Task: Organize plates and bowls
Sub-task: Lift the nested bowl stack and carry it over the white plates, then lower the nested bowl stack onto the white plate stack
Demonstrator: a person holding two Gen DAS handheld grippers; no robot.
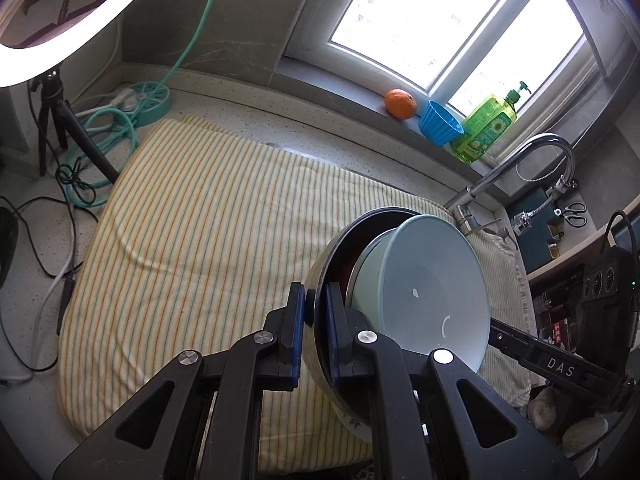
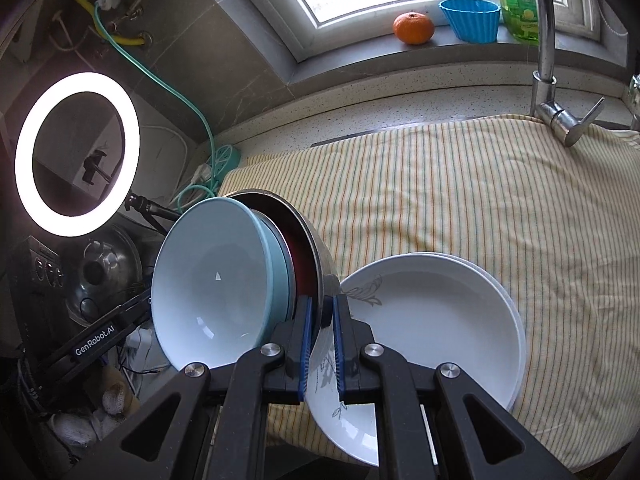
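A nested stack of bowls hangs tilted on its side above the striped towel: a pale blue bowl (image 1: 432,288) (image 2: 212,284) sits inside a metal bowl (image 1: 320,280) (image 2: 312,240) with a dark red inside. My left gripper (image 1: 316,320) is shut on the metal bowl's rim from one side. My right gripper (image 2: 322,328) is shut on the same rim from the opposite side. White plates (image 2: 444,320) with a grey leaf pattern lie stacked on the towel just right of the right gripper.
The yellow striped towel (image 1: 192,216) (image 2: 480,192) covers the counter. A faucet (image 2: 546,60) (image 1: 516,172) stands at the back. An orange (image 2: 413,28), a blue cup (image 2: 472,20) and a green soap bottle (image 1: 486,124) sit on the windowsill. A ring light (image 2: 76,156) and cables (image 1: 100,140) are at the left.
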